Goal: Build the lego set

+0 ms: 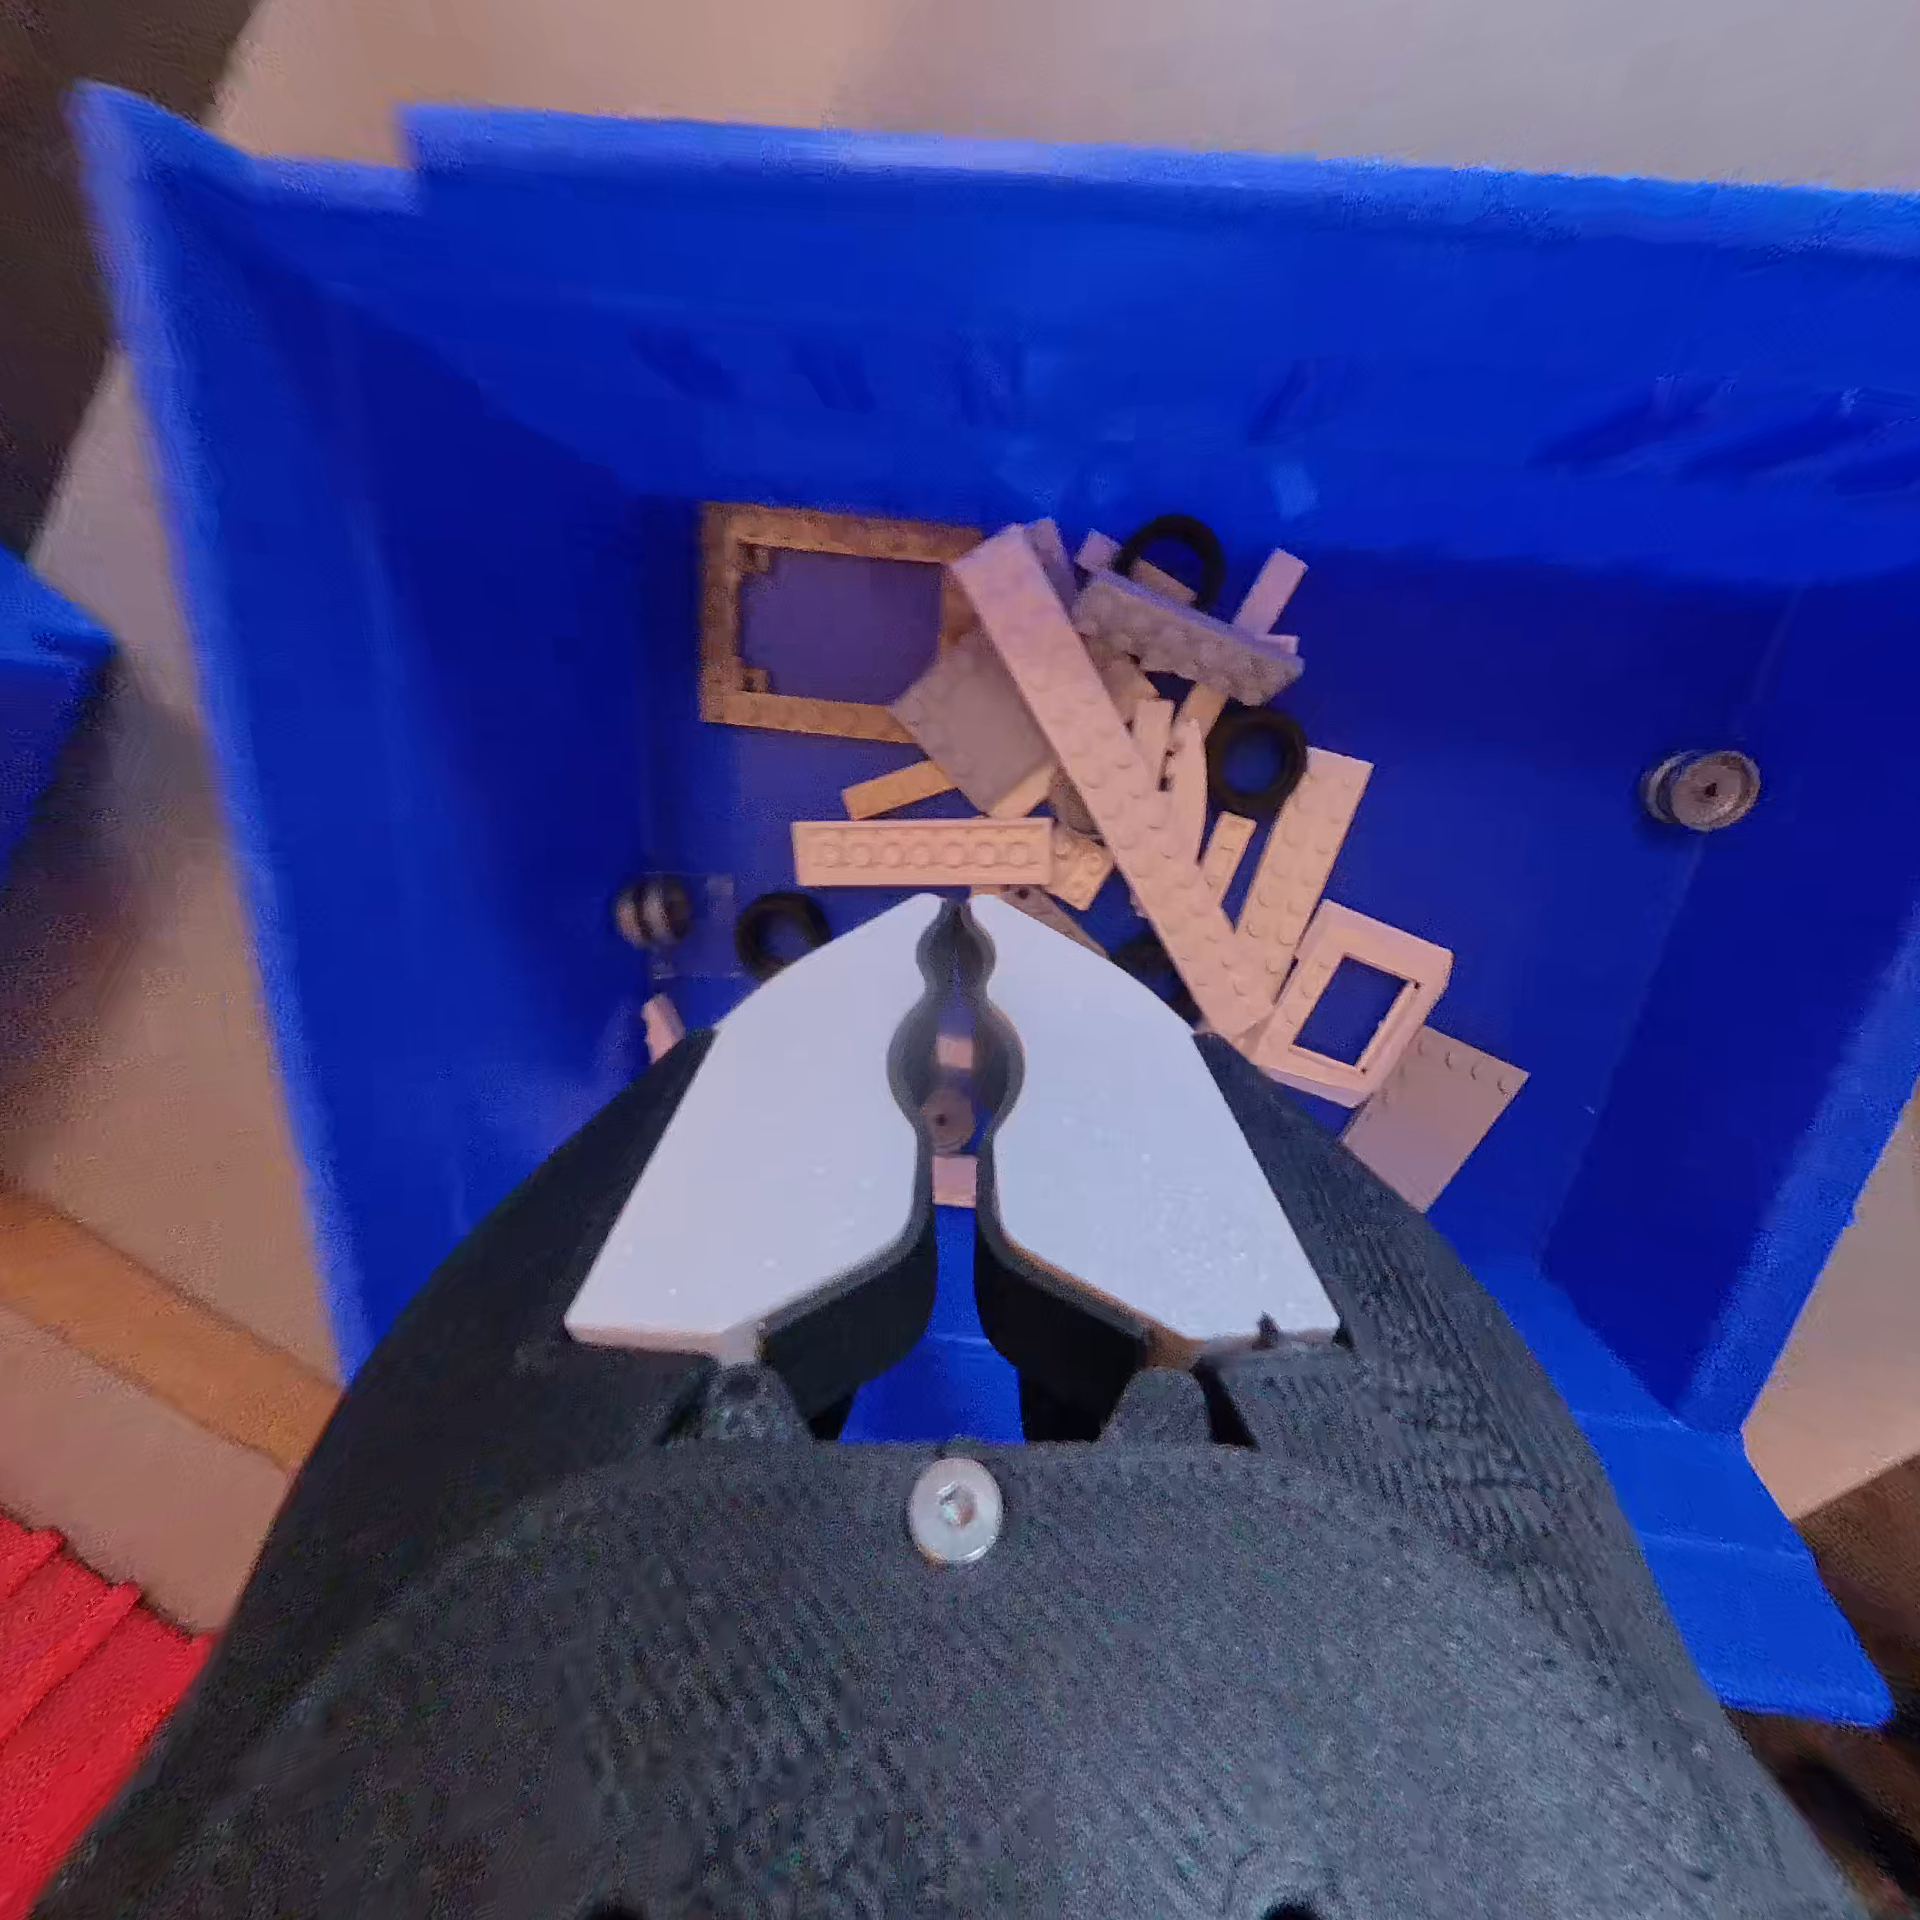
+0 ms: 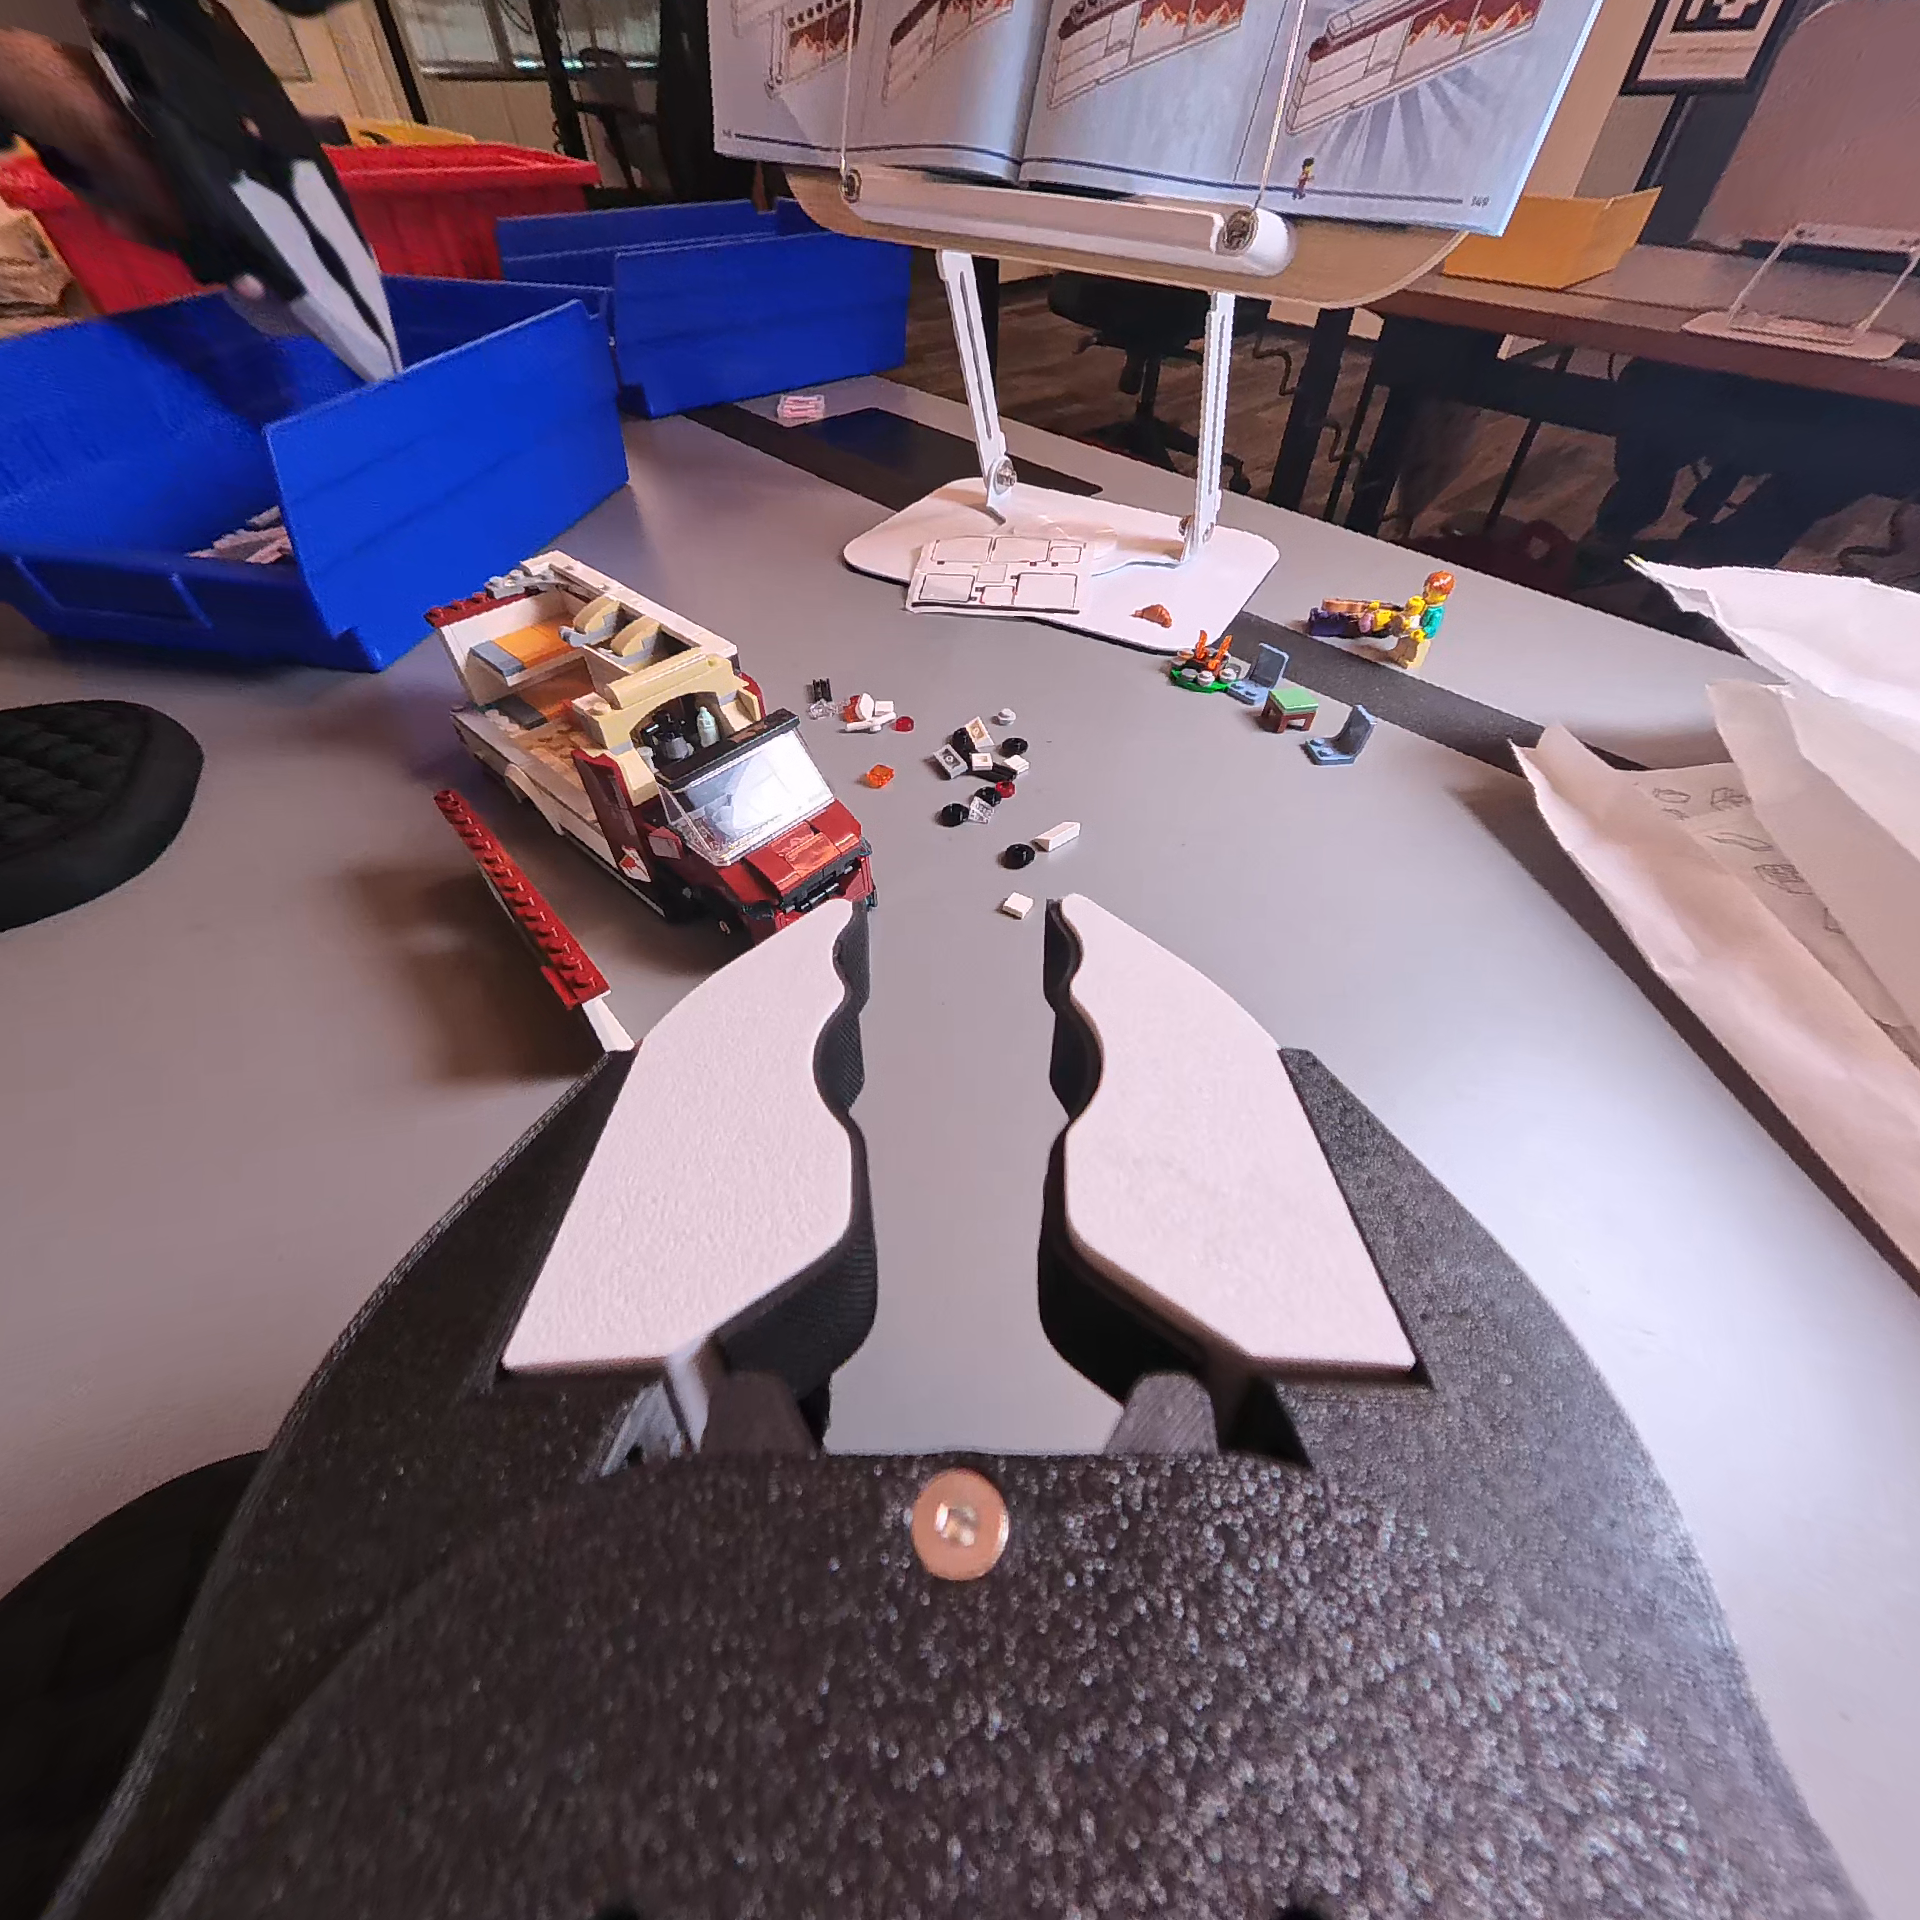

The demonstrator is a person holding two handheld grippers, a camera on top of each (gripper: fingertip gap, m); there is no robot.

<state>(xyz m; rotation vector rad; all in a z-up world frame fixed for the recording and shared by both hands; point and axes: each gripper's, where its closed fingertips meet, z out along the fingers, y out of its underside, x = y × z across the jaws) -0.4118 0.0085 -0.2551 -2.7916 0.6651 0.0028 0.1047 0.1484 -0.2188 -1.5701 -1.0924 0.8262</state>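
My left gripper (image 1: 956, 912) is shut, tips together, inside a blue bin (image 1: 416, 727). Its tips sit just below a white studded plate (image 1: 920, 854) that lies flat on the bin floor; I see nothing held between the pads. The bin holds a pile of white and grey plates (image 1: 1122, 790), a tan frame (image 1: 727, 613), a white window frame (image 1: 1351, 1003) and black tyres (image 1: 1257, 758). In the right wrist view the left gripper (image 2: 379, 353) dips into the bin (image 2: 436, 499). My right gripper (image 2: 951, 914) is open and empty above the grey table, next to a dark red brick truck (image 2: 665, 748).
A small white tile (image 2: 1018, 906) lies just past the right fingertips, with loose small pieces (image 2: 982, 758) beyond. A dark red studded strip (image 2: 520, 904) lies left of the truck. A booklet on a white stand (image 2: 1195, 582), more blue bins (image 2: 748, 291), a minifigure (image 2: 1413, 618) and paper bags (image 2: 1818, 831) surround. The grippers' ends are close to 55 centimetres from one another.
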